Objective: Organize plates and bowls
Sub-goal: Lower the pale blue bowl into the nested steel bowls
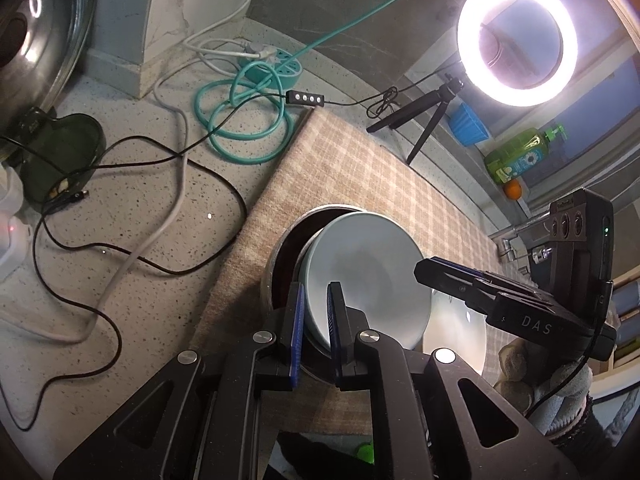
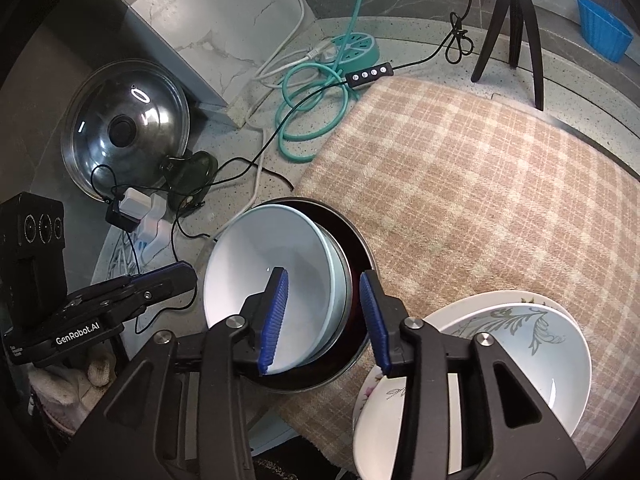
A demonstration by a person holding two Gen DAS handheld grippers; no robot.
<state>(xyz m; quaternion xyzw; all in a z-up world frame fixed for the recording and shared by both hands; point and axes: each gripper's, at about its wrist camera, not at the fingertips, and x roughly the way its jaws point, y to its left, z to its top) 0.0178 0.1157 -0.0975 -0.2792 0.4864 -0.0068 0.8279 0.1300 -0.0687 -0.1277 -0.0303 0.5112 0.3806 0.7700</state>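
A pale blue bowl (image 1: 364, 276) leans tilted inside a dark metal pan (image 1: 280, 264) on the checked cloth. My left gripper (image 1: 316, 312) is shut on the bowl's near rim. In the right wrist view the same bowl (image 2: 276, 256) sits tilted in the pan (image 2: 356, 248). My right gripper (image 2: 324, 316) is open, with one finger over the bowl's inside and the other over the pan's rim. A leaf-patterned bowl (image 2: 532, 344) rests on a white flowered plate (image 2: 384, 412) to the right.
The checked cloth (image 2: 480, 184) covers the counter's right part. A glass pot lid (image 2: 124, 128), teal power strip (image 2: 352, 48) with coiled cables, and chargers lie left. A ring light (image 1: 516, 40) on a tripod (image 2: 516, 28), a blue container (image 2: 604, 32) and a green bottle (image 1: 520, 156) stand behind.
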